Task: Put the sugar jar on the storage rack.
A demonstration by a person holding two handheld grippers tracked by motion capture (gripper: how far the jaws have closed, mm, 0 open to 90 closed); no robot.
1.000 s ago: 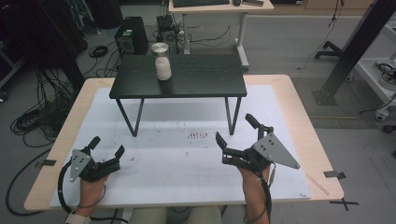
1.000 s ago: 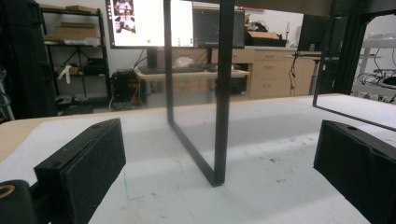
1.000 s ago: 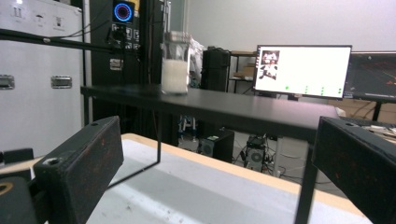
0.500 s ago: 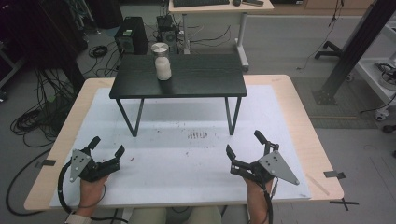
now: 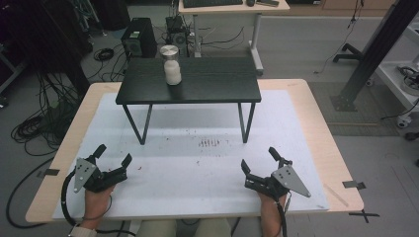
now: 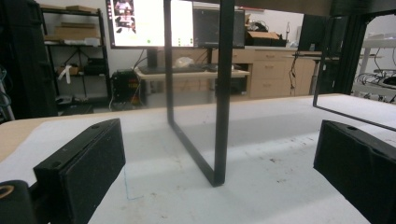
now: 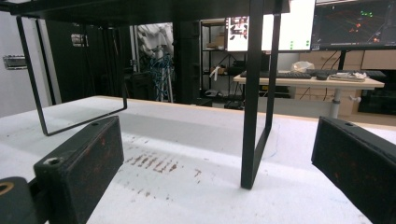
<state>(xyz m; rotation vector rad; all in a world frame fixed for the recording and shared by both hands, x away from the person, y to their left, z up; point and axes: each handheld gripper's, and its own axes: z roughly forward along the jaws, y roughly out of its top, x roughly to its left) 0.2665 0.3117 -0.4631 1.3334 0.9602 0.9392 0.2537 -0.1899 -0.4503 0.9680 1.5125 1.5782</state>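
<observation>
A glass jar [image 5: 171, 64] with a metal lid and white contents stands upright on the left part of a small black table [image 5: 207, 84]. That table sits on the white mat [image 5: 197, 163]. My left gripper [image 5: 113, 156] rests low at the near left of the mat, open, nothing between its jaws. My right gripper [image 5: 259, 158] rests at the near right, also open and empty. In the left gripper view the black table's leg frame [image 6: 219, 116] stands ahead between the jaws. In the right gripper view another leg [image 7: 254, 93] rises ahead, right of centre.
Reddish stains [image 5: 210, 143] mark the mat under the black table's front edge, also seen as stains [image 7: 154, 163] in the right gripper view. The wooden tabletop [image 5: 326, 148] borders the mat. Beyond stand a desk [image 5: 232, 7], cables and a computer tower [image 5: 137, 42].
My right gripper has moved back toward the near edge and lowered onto the mat. The left gripper has stayed put. The jar has not moved.
</observation>
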